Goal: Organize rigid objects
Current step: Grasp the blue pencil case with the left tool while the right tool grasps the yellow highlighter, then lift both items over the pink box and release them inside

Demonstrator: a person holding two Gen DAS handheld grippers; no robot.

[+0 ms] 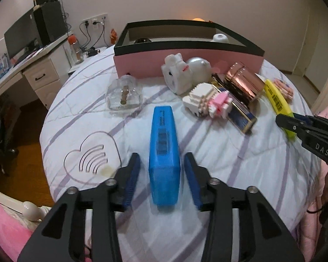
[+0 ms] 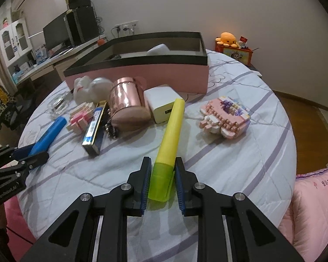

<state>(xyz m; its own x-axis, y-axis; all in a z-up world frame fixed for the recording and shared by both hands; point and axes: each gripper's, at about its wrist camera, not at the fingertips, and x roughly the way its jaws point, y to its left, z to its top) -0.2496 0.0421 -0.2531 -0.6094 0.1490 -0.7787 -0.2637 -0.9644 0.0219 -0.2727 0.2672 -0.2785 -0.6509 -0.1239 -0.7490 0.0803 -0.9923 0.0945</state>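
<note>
Lying between the two blue pads of the left gripper is a blue highlighter. A small gap is seen on each side of it, so the pads are not pressed on it and the jaws are held apart. The blue highlighter is laid flat on the white quilt with purple stripes, with its far end pointed toward the box.

The right gripper is closed on a yellow highlighter. Its green cap end is pinched between the two pads, and the long yellow body is stretched out ahead over the quilt.

Past the blue highlighter, a clear glass bottle is set to the left on the quilt. To the right, a white and pink block toy is found, touching a flat blue and gold tin. Just behind them a shiny rose-gold jar is laid on its side. A white rabbit figure is stood near the box, beside a pearly round thing.

In the right wrist view, a white charger block is seen beside the jar, and a pink block model is set well apart on the right.

Behind all of them, a big pink box with a black rim is placed on the quilt. Two small things are seen inside it, but they are mostly hidden.
</note>
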